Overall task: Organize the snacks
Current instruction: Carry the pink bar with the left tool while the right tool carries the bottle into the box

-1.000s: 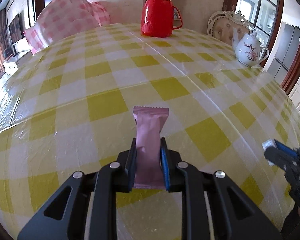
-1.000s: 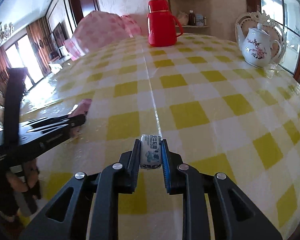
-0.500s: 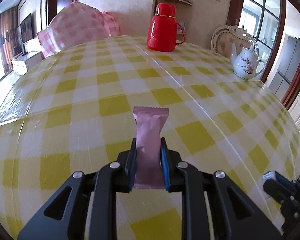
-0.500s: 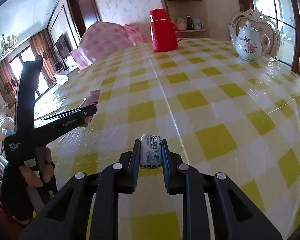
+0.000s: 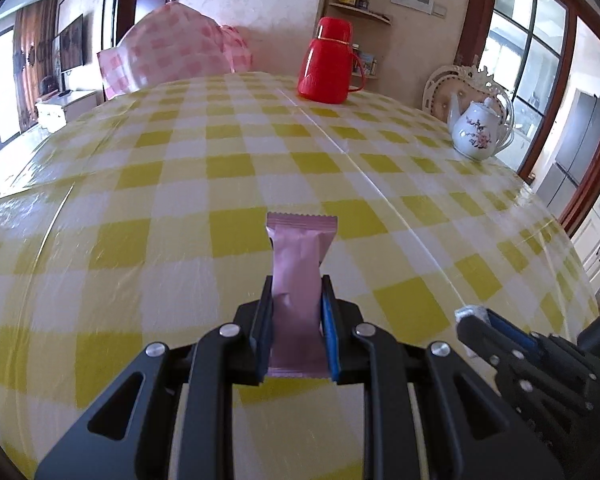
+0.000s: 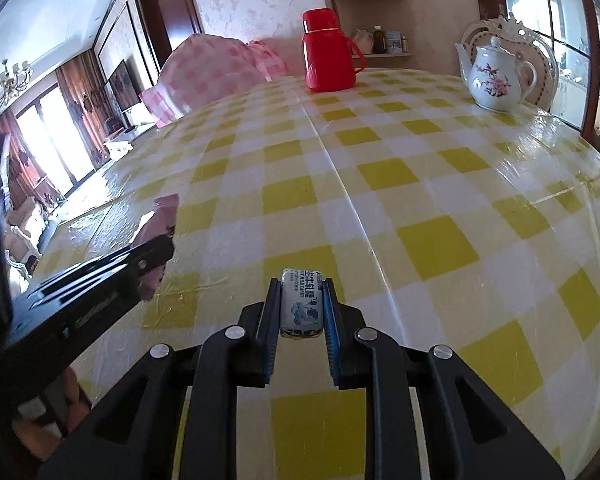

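A long pink snack packet (image 5: 299,268) sticks up and forward out of my left gripper (image 5: 296,294), which is shut on its lower half. A small white and blue candy packet (image 6: 301,300) with printed lettering sits clamped in my right gripper (image 6: 301,292). Both are held above the yellow and white checked tablecloth (image 5: 228,168). In the left wrist view the right gripper (image 5: 470,316) shows at the lower right. In the right wrist view the left gripper (image 6: 156,246) with the pink packet (image 6: 162,220) shows at the left, held by a hand (image 6: 40,420).
A red thermos jug (image 5: 328,62) stands at the far edge of the table. A white flowered teapot (image 5: 476,130) stands at the far right, with an ornate chair back (image 5: 470,80) behind it. A pink checked bundle (image 5: 172,58) lies beyond the far left edge.
Both grippers have drawn back toward the near edge, so more tablecloth shows ahead. The right gripper now sits closer beside the left one. Both grips are unchanged.
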`<state>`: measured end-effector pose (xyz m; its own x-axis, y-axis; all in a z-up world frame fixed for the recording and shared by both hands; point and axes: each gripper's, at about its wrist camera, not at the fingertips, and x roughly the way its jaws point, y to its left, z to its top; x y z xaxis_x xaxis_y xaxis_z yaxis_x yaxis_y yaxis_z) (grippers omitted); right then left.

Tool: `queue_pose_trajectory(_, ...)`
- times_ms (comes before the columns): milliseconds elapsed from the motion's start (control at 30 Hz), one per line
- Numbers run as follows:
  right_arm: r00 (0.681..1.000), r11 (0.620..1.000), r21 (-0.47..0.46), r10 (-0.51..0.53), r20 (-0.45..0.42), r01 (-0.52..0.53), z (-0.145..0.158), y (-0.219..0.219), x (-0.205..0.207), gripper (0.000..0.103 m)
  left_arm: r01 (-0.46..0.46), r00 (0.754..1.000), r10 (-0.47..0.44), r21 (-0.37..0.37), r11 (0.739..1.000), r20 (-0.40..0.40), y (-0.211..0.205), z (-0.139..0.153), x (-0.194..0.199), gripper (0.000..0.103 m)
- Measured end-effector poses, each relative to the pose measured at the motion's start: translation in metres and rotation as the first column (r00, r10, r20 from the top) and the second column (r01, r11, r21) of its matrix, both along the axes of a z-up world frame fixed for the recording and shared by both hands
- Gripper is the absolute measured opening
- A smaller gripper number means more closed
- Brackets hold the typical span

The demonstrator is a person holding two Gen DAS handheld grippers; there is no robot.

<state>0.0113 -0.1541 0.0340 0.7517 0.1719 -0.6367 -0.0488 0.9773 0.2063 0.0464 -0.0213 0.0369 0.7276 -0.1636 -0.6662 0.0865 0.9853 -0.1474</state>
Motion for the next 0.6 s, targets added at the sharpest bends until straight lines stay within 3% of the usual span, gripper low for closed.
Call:
queue_pose_trajectory(133, 1.000, 1.000, 0.016, -0.005, -0.005, 0.005, -0.004, -0.002, -0.012, 0.020, -0.003, 1.000, 0.003, -0.011, 1.000, 0.001, -0.005, -0.001, -0.026, 0.021)
queue_pose_trajectory(600, 0.999, 0.988, 0.149, 0.050, 0.011, -0.051, -0.003, 0.008, -0.070, 0.020, -0.004, 1.000, 0.002, 0.100, 0.995, 0.018, 0.004, 0.002, -0.114, 0.021)
